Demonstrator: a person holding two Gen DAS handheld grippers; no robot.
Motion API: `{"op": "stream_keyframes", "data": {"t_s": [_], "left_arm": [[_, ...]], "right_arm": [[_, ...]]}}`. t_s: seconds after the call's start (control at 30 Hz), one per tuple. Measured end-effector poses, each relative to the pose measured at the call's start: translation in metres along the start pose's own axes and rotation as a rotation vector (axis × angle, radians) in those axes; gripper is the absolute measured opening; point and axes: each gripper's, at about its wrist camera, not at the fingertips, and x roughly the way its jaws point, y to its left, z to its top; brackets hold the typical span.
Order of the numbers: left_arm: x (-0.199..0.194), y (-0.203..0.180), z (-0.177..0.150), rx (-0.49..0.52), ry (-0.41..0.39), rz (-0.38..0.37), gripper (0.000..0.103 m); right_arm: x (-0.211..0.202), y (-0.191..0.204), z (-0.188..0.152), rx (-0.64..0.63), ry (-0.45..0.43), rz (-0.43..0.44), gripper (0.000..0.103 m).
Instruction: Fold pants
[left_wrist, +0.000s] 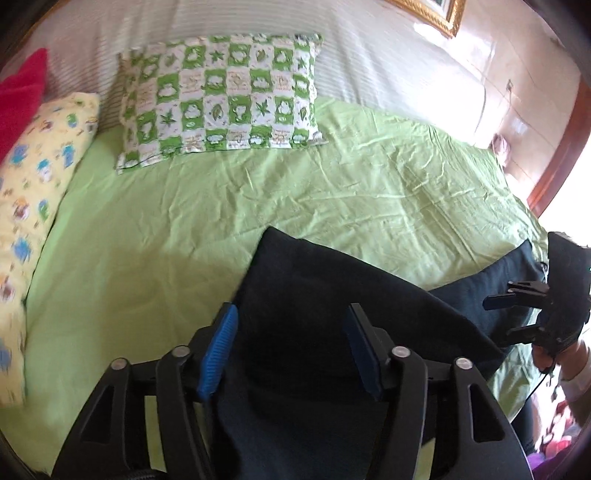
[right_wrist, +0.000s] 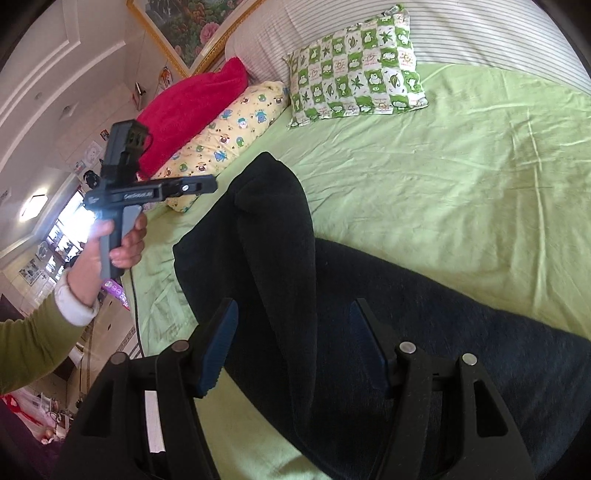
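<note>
Now the dark pants (left_wrist: 332, 295) lie on the green sheet (left_wrist: 184, 229), one part doubled over; both grippers hang above them, jaws apart, holding nothing: left gripper (left_wrist: 291, 350), right gripper (right_wrist: 291, 347); a checked pillow (left_wrist: 221, 96) sits well beyond.

Home bedroom. Bed (left_wrist: 332, 192) with wrinkled light-green sheet spreads ahead of fingers. Green-and-white patchwork pillow (left_wrist: 221, 96) far beyond fingers, against striped white bolster (left_wrist: 388, 55). Yellow cartoon-print pillow (right_wrist: 225, 136) and red plush cushion (right_wrist: 188, 107) to left of right fingers, along bed edge. Gold-framed floral painting (right_wrist: 192, 22) on wall above bed head. White panelled wall (right_wrist: 74, 66) and ceiling light (right_wrist: 35, 201) far left.
</note>
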Motion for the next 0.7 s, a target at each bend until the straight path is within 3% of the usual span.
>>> {"op": "stream_keyframes", "data": {"t_s": [0.17,0.3,0.37,0.4,0.43,0.47,0.5,0.53,0.57,0.7], "left_arm": [[0.028,0.025,0.03,0.016,0.083,-0.053,0.076],[0.062,0.047,0.043,-0.043,0.197,-0.155,0.076],[0.075,0.055,0.044,-0.081,0.225,-0.19,0.076],[0.081,0.056,0.044,-0.091,0.234,-0.196,0.072],[0.083,0.055,0.043,-0.088,0.236,-0.198,0.067],[0.085,0.052,0.042,-0.075,0.234,-0.201,0.047],[0.084,0.047,0.039,-0.058,0.232,-0.209,0.025],[0.082,0.043,0.037,-0.043,0.225,-0.202,0.022],[0.076,0.035,0.033,-0.011,0.199,-0.171,0.018],[0.049,0.019,0.022,0.032,0.133,-0.149,0.01]], "right_arm": [[0.014,-0.006,0.01,0.016,0.036,0.033,0.064],[0.026,-0.012,0.016,0.044,0.056,0.056,0.064],[0.032,-0.013,0.018,0.046,0.068,0.071,0.057],[0.037,-0.012,0.02,0.041,0.077,0.071,0.053],[0.041,-0.011,0.021,0.038,0.087,0.068,0.042],[0.044,-0.011,0.021,0.037,0.097,0.06,0.036],[0.049,-0.011,0.021,0.037,0.111,0.05,0.022],[0.051,-0.011,0.021,0.035,0.119,0.042,0.012],[0.052,-0.01,0.021,0.03,0.124,0.036,0.007],[0.04,0.005,0.019,-0.027,0.083,0.045,0.006]]}}
